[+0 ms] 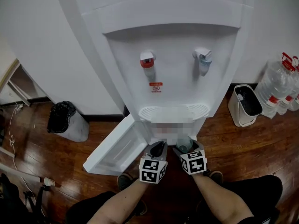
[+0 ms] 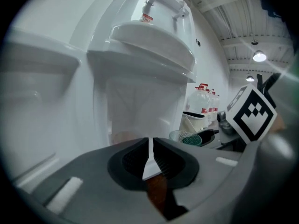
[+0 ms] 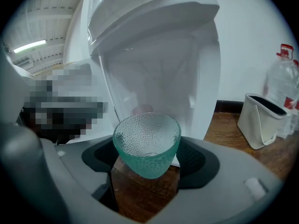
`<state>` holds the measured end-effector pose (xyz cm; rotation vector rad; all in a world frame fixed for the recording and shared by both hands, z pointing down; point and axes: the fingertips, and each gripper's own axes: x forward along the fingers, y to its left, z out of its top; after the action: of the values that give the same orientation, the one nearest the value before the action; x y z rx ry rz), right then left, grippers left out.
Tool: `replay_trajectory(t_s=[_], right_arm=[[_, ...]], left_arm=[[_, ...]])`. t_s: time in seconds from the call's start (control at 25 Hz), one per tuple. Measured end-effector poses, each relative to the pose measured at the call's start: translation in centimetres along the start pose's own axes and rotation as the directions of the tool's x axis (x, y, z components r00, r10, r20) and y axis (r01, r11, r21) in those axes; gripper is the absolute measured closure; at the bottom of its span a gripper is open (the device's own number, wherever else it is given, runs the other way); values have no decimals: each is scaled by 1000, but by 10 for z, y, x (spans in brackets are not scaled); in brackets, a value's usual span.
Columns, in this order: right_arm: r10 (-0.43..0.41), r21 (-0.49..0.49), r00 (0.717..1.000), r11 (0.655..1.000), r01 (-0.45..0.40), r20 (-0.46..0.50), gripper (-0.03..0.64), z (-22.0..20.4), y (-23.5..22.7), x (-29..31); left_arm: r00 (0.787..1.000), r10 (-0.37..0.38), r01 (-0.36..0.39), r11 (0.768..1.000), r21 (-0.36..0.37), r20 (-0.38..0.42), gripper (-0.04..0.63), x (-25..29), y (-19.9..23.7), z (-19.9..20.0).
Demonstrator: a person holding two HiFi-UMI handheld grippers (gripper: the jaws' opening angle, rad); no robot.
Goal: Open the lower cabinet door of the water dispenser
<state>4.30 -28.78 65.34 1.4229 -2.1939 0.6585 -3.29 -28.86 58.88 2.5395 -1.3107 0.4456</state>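
The white water dispenser [image 1: 173, 69] stands before me with its lower cabinet door [image 1: 117, 146] swung out to the left. Both grippers hang low in front of the open cabinet [image 2: 135, 111]. My left gripper [image 1: 159, 147] [image 2: 149, 155] is shut, pads together with nothing between them. Just to its right, my right gripper [image 1: 184, 146] [image 3: 147, 155] is shut on a green dimpled glass cup [image 3: 147, 143] [image 2: 187, 137], held upright and empty. The cabinet's inside [image 3: 154, 87] looks bare and white.
A black-lined waste bin [image 1: 65, 120] stands left of the dispenser. A white bin [image 1: 245, 105] [image 3: 259, 120] and several large water bottles [image 1: 280, 85] [image 3: 282, 87] stand to its right against the wall. The floor is dark wood. My legs are at the bottom edge.
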Motion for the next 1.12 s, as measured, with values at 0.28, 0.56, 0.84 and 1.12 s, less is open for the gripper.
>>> replay_trajectory(t_s=[0.28, 0.56, 0.84, 1.12], right_arm=[[-26, 18, 1000, 999, 26, 1, 242, 1, -11, 28], [-46, 12, 999, 999, 46, -4, 242, 2, -20, 52], [-62, 65, 998, 996, 62, -8, 242, 4, -26, 72], [-87, 75, 996, 994, 86, 16, 244, 17, -38, 86]], left_arm=[[1000, 11, -11, 1000, -18, -24, 586, 20, 9, -14], [998, 12, -11, 1000, 8, -64, 586, 39, 15, -35], [996, -7, 8, 1000, 4, -94, 584, 49, 21, -47], [991, -8, 10, 1000, 15, -131, 584, 56, 28, -57]])
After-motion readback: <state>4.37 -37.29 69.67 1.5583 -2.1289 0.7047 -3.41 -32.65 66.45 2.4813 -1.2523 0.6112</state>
